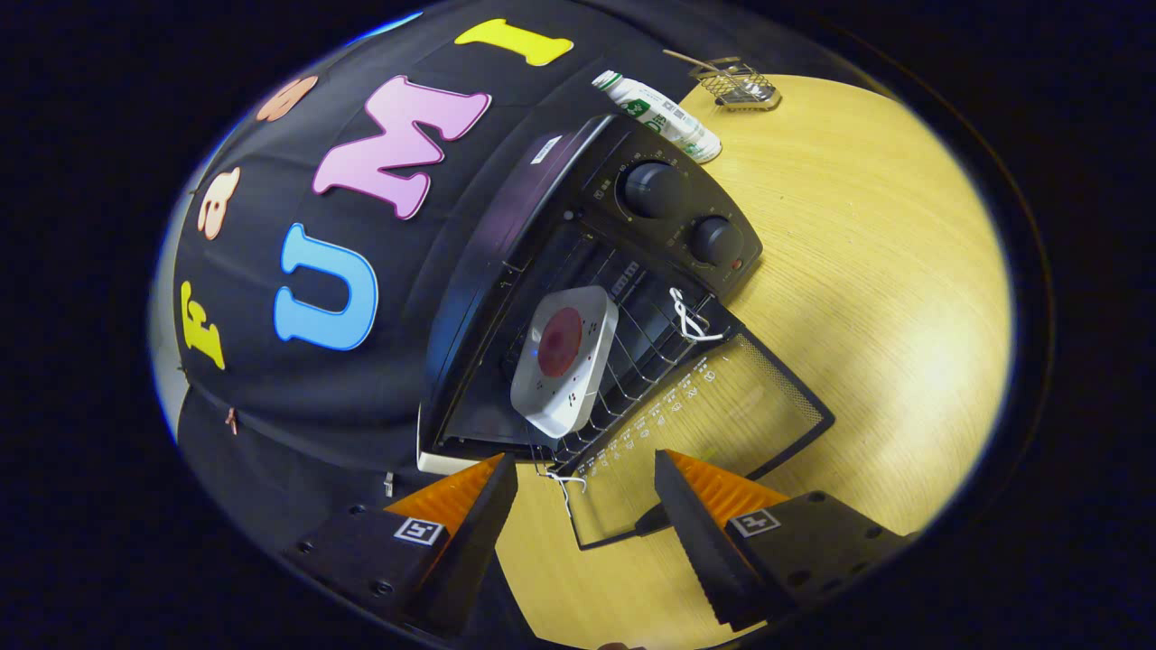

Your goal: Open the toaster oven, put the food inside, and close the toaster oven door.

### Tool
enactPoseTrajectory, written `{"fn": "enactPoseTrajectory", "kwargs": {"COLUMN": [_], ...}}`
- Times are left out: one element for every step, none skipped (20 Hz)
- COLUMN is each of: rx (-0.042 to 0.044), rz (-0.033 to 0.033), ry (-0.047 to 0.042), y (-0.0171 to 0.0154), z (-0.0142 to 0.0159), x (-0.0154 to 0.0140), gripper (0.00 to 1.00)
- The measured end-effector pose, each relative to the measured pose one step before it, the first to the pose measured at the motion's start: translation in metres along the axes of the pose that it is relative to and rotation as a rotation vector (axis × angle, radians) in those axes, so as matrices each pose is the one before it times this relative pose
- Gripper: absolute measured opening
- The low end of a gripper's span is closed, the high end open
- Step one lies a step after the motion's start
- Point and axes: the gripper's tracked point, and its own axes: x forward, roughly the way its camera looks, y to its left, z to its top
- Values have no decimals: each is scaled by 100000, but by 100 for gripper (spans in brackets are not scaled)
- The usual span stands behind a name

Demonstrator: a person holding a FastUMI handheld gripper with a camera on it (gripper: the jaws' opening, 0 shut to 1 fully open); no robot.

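Note:
The black toaster oven (578, 226) stands on the wooden table, and the whole scene looks tilted from my angle. Its glass door (722, 406) is swung fully down and lies flat toward me. On the wire rack (632, 357) inside rests a white square plate (567, 359) with a round red piece of food (560, 341) on it. My gripper (587, 483) is open and holds nothing. Its fingertips hover just in front of the door's outer edge. A white string (688, 318) is tied at the door's hinge side, another by the handle (564, 478).
Two round knobs (652, 188) sit on the oven's control panel. Beyond the oven lie a white and green tube (664, 116) and a small wire basket (742, 86). The light wooden table (885, 298) stretches to the right of the oven.

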Motion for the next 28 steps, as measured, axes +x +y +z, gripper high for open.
{"fn": "enactPoseTrajectory", "kwargs": {"rx": [-4385, -4487, -4601, -4575, -4585, -5040, -5422, -5270, -5250, -5296, -4854, -4457, -4235, -3899, -3651, -3690, -3592, -2796, -2414, -2561, -2362, -971, 495, 1271, 1619, 885, 237, -55], "rz": [-2342, -1412, -560, -239, -97, -833, -1604, -2711, -2315, -2325, -2051, -2020, -2964, -3505, -2945, -3293, -2621, -2077, -2062, -1215, -966, 268, -979, -86, -860, -337, 29, 468], "ry": [813, -35, -271, 550, 1562, 1735, 1871, 2593, 1216, -387, 3, 1521, 2595, 2401, 1657, 1893, 2091, 1587, -1387, -2011, -308, 539, -1042, 501, -42, -364, -452, -741], "y": [-815, -491, -305, -191, -122, -207, -360, -499, -397, -439, -426, -364, -558, -657, -519, -865, -287, -36, 334, 247, 169, 341, 71, 102, -52, -59, -37, 114], "z": [-440, -518, -446, -751, -784, -854, -816, -987, -739, -400, -350, -827, -828, -841, -688, -781, -686, -584, 329, 556, 66, 48, 415, 151, 372, 246, 294, 429], "x": [-515, -550, -462, -383, -290, -198, -125, -152, 4, 65, 266, 401, 491, 589, 602, 628, 700, 613, 754, -79, 227, 195, 560, -83, 188, 340, 248, 212], "gripper": [98, 98, 99, 98, 98, 98, 98, 99, 99, 99, 99, 98, 99, 99, 99, 99, 99, 99, 99, 99, 99, 99, 99, 99, 99, 99, 99, 99]}}
